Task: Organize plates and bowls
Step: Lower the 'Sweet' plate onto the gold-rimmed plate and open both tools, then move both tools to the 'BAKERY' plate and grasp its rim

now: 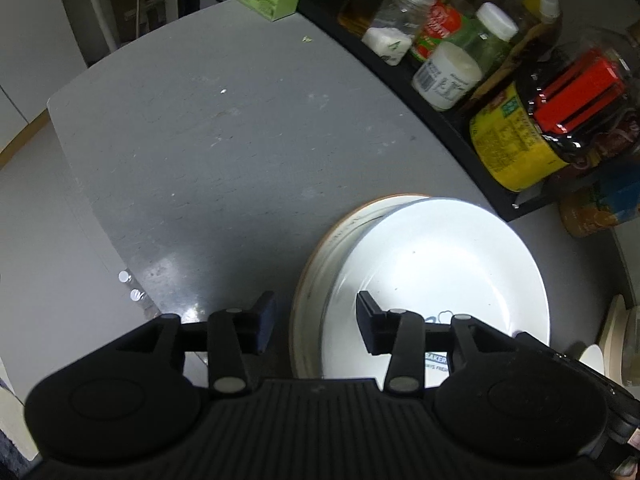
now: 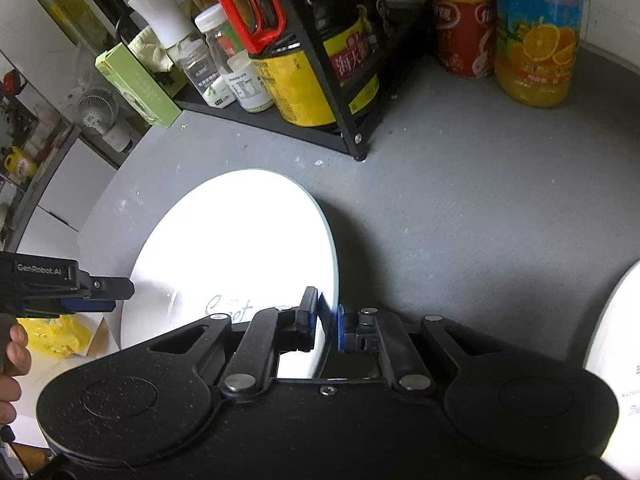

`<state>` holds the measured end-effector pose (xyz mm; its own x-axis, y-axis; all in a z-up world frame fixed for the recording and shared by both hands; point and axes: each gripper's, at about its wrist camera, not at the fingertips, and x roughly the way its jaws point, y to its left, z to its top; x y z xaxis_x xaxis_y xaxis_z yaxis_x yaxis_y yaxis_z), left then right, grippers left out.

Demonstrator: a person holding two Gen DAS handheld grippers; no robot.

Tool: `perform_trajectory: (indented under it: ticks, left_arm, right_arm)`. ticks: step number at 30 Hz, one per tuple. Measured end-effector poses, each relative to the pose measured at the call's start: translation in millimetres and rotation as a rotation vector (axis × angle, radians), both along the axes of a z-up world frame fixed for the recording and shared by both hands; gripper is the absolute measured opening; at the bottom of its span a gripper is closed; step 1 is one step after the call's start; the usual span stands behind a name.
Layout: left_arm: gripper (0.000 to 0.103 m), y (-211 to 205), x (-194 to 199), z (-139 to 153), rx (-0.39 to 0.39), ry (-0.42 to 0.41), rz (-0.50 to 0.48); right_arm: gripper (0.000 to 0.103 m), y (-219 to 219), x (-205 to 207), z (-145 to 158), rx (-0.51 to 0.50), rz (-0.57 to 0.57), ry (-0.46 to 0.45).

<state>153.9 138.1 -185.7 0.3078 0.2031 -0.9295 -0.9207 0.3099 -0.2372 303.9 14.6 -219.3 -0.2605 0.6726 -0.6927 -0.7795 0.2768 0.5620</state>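
White plate gripped at its rim by the right hand-held gripper point(image 2: 327, 322)

Only in the right wrist view is the white plate point(image 2: 232, 248) seen pinched at its edge and tilted over the grey bench point(image 2: 460, 200); only in the left view is a rimmed plate point(image 1: 320, 248) seen lying beneath it. The left hand-held gripper point(image 1: 316, 322) is held open, its fingers straddling the plates' near edge. A black rack point(image 2: 320, 132) of bottles is set behind.

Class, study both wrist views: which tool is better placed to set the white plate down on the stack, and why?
Right. The right tool is shut on the white plate at its rim. The left tool is open, straddling the rims, gripping nothing.
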Motion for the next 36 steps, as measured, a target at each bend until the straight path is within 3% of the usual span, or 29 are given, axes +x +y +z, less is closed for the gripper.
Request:
perform_trajectory:
  ticks: [12,14,16,19,23,30,36]
  left_arm:
    - [0.048,7.7,-8.5,-11.6,-0.007,0.048,0.023]
    - [0.048,7.1,-5.1,-5.2,0.013,0.064,0.019]
    - [0.048,6.1,0.8,3.3,0.029,0.069,0.012]
    - [0.051,3.6,13.1,17.2,0.058,0.072,-0.017]
    - [0.056,-4.7,30.8,35.5,0.102,0.040,-0.062]
    - [0.072,-26.3,67.6,49.9,0.106,0.000,-0.161]
    - [0.074,-48.6,94.9,53.8,0.096,-0.008,-0.246]
  right_arm:
    - [0.021,10.4,-11.7,-0.4,-0.038,0.040,-0.029]
    - [0.044,6.0,-8.7,6.5,-0.022,0.035,-0.026]
    - [0.057,1.0,-5.7,14.1,-0.008,0.030,-0.027]
    - [0.064,-7.3,-1.7,23.1,0.000,0.027,-0.053]
    - [0.085,-21.6,6.4,33.0,-0.006,0.004,-0.076]
    - [0.098,-54.1,27.0,40.5,-0.017,-0.047,-0.072]
    - [0.101,-82.4,47.1,39.3,-0.037,-0.120,-0.060]
